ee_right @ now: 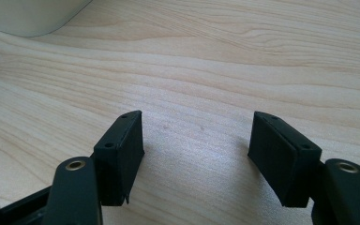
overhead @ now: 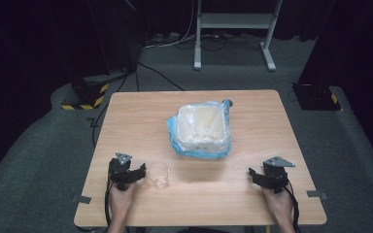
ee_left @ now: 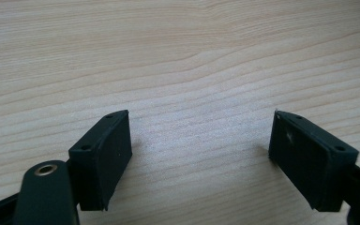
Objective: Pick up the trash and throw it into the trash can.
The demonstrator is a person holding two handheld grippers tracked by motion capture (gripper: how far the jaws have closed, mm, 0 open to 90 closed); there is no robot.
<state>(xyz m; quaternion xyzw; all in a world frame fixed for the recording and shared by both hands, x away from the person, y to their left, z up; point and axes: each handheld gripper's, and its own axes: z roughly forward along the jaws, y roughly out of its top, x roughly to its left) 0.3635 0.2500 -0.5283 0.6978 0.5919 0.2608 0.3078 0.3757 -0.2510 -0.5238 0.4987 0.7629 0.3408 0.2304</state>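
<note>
Mid-table, bag-lined bin [overhead: 201, 127], near left gripper [overhead: 135, 174], clear cup [overhead: 158, 174]

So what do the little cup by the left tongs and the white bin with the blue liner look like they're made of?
The cup looks like clear plastic, possibly glass: the wood grain shows through it. The bin seems matte off-white plastic, with smooth straight walls. Its liner looks like thin blue plastic film, crinkled and slightly see-through.

On the one wooden table [overhead: 252, 204] there stood one clear plastic cup [overhead: 158, 175] at seven o'clock and one white bin [overhead: 201, 127] with one blue bag [overhead: 176, 141] as lining near the centre. Two grippers were there, the left gripper [overhead: 138, 173] and the right gripper [overhead: 253, 174].
</note>
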